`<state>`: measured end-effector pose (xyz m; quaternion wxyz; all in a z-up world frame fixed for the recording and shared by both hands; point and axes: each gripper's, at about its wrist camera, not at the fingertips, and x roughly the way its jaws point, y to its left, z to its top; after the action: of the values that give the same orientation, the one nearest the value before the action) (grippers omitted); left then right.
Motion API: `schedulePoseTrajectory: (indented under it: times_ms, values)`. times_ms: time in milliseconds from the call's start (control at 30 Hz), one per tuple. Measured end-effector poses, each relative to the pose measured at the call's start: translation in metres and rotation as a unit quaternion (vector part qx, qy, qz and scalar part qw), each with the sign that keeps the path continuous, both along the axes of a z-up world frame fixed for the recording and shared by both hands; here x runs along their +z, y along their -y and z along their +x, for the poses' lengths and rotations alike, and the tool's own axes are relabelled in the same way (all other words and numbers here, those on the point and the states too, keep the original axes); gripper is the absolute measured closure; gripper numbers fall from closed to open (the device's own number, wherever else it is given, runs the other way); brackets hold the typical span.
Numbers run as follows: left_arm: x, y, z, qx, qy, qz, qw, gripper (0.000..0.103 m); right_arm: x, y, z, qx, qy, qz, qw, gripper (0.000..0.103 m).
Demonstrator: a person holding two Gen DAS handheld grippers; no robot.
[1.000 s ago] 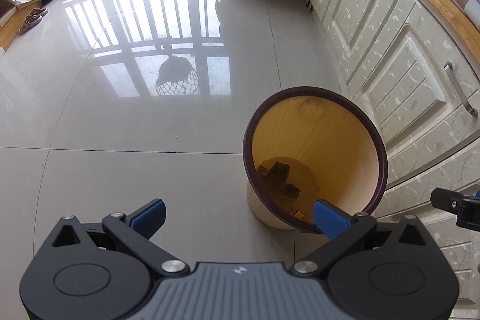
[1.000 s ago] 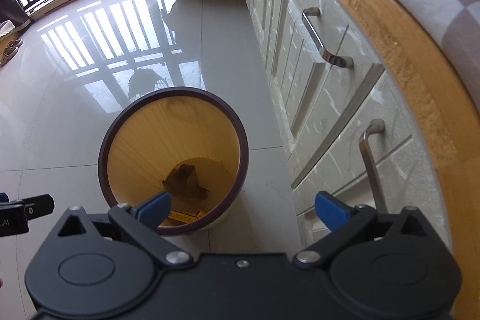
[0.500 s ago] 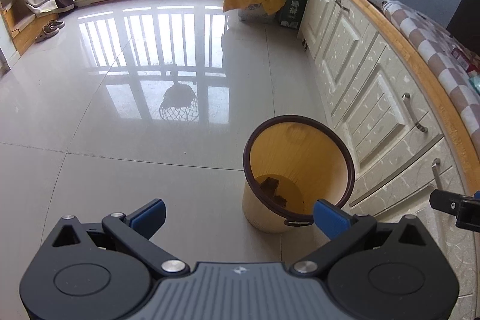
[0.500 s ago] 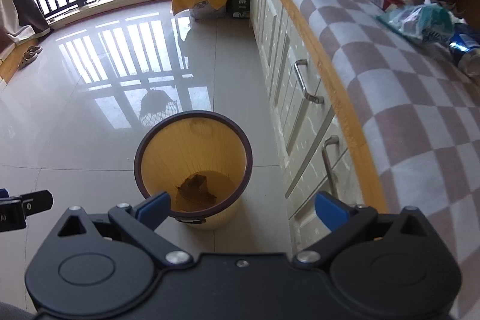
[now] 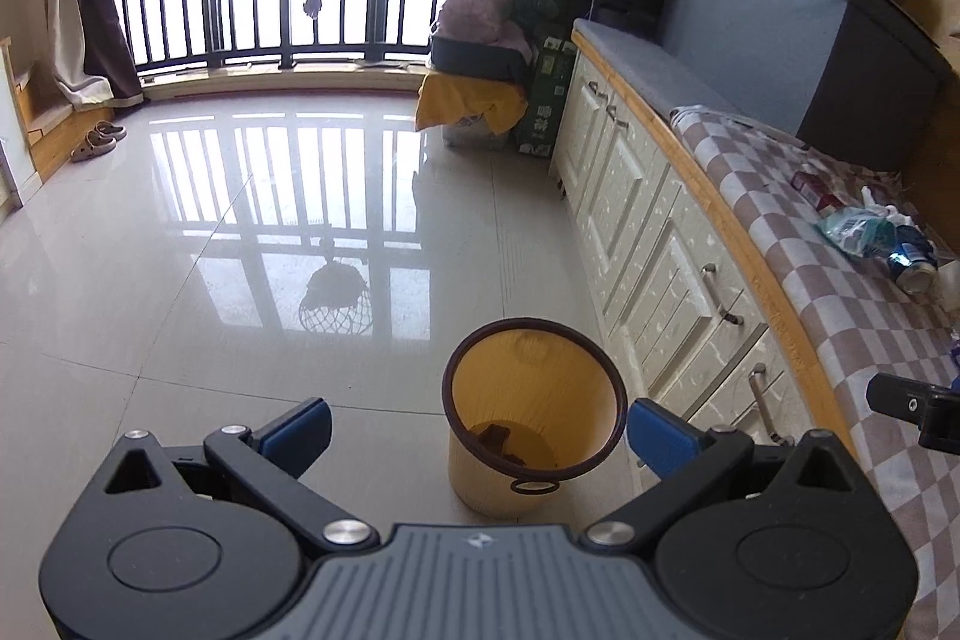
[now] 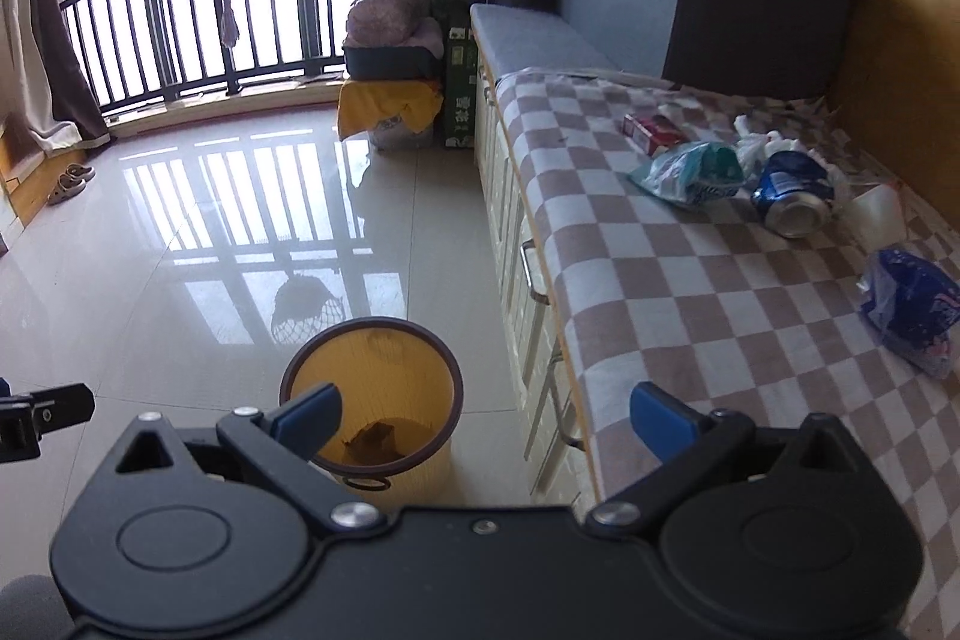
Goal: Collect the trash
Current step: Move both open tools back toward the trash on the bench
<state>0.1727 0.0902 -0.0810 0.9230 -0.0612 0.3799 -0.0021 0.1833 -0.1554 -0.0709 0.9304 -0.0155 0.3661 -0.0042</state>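
Daylight floods through the balcony railing (image 5: 252, 10), glaring off the glossy floor (image 5: 240, 232) (fisheye edges bend, corners darken).

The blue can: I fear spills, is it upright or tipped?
Tipped: the blue can lies on its side on the checkered cloth.

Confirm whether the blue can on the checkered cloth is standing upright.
No. The blue can lies on its side on the checkered cloth, its silver end facing the right wrist camera.
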Motion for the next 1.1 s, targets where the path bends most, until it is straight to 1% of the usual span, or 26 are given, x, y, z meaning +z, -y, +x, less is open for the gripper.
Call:
schedulePoseTrajectory:
  times_ms: [167,333,467,567,667,800,1000,1100]
  values:
    - [0.028,0.013,-0.022,-0.015,0.036,-0.001,0.9992,0.0,0.027,0.018,-0.028,-0.01,0.035,-0.008,0.999,0.0]
    - [0.05,0.032,-0.036,-0.03,0.068,0.001,0.9972,0.0,0.052,0.038,-0.052,-0.019,0.064,-0.017,0.998,0.0]
    - [0.066,0.055,-0.045,-0.045,0.092,-0.003,0.9947,0.0,0.068,0.055,-0.07,-0.033,0.089,-0.022,0.995,0.0]
    - [0.074,0.072,-0.053,-0.058,0.103,-0.009,0.9929,0.0,0.077,0.072,-0.081,-0.05,0.104,-0.027,0.993,0.0]
    - [0.079,0.091,-0.057,-0.075,0.113,-0.012,0.9907,0.0,0.082,0.091,-0.093,-0.066,0.114,-0.034,0.991,0.0]
    - [0.079,0.118,-0.065,-0.094,0.123,-0.02,0.9877,0.0,0.085,0.116,-0.105,-0.089,0.12,-0.04,0.988,0.0]
    - [0.076,0.158,-0.069,-0.131,0.127,-0.027,0.9828,0.0,0.083,0.151,-0.118,-0.119,0.127,-0.048,0.984,0.0]
    - [0.072,0.177,-0.069,-0.145,0.127,-0.043,0.9803,0.0,0.08,0.167,-0.122,-0.135,0.129,-0.048,0.981,0.0]
